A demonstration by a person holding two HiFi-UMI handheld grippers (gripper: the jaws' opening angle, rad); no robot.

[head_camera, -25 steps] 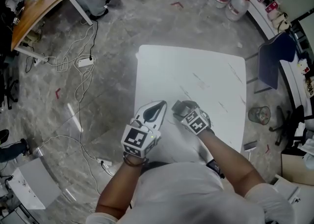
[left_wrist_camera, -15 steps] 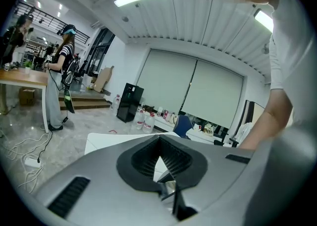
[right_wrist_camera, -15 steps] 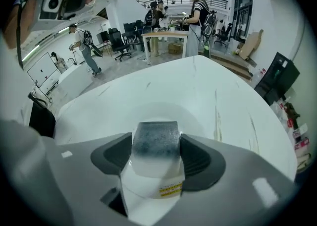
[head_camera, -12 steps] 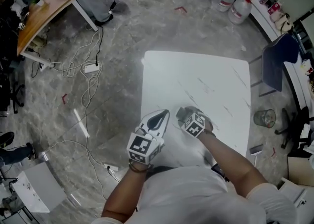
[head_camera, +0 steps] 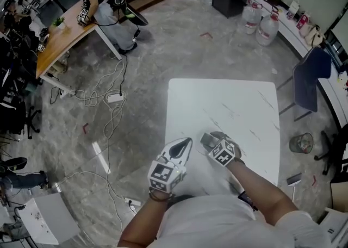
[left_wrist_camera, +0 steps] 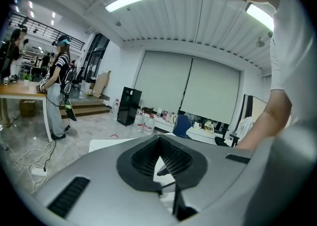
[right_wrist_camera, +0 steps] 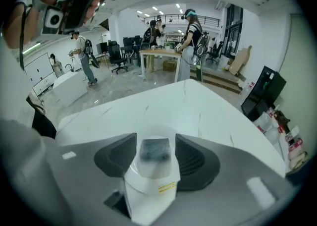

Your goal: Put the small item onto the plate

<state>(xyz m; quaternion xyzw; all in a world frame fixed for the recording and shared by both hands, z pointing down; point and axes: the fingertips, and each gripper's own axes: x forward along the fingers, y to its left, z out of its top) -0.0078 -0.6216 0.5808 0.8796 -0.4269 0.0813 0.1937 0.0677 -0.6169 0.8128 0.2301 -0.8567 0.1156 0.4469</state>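
Observation:
In the right gripper view a small white box-shaped item (right_wrist_camera: pixel 151 175), with a dark grey patch on top and a small yellow label, sits between my right gripper's (right_wrist_camera: pixel 156 141) dark pads. The jaws are closing and the pads lie against its two sides. In the head view the right gripper (head_camera: pixel 209 139) is low over the near part of the white table (head_camera: pixel 228 100), and the item is hidden behind it. My left gripper (head_camera: pixel 185 143) hovers just to the left, shut with its tips together and nothing in it. No plate shows clearly.
A blue chair (head_camera: pixel 307 81) and a mesh waste bin (head_camera: pixel 300 143) stand right of the table. Cables and a power strip (head_camera: pixel 114 98) lie on the floor to the left. A person stands at a wooden desk (head_camera: pixel 60 40) far left. Water jugs (head_camera: pixel 261 24) stand at the back.
The head view has swung up toward the far room. Both grippers keep their places at the table's near end, side by side.

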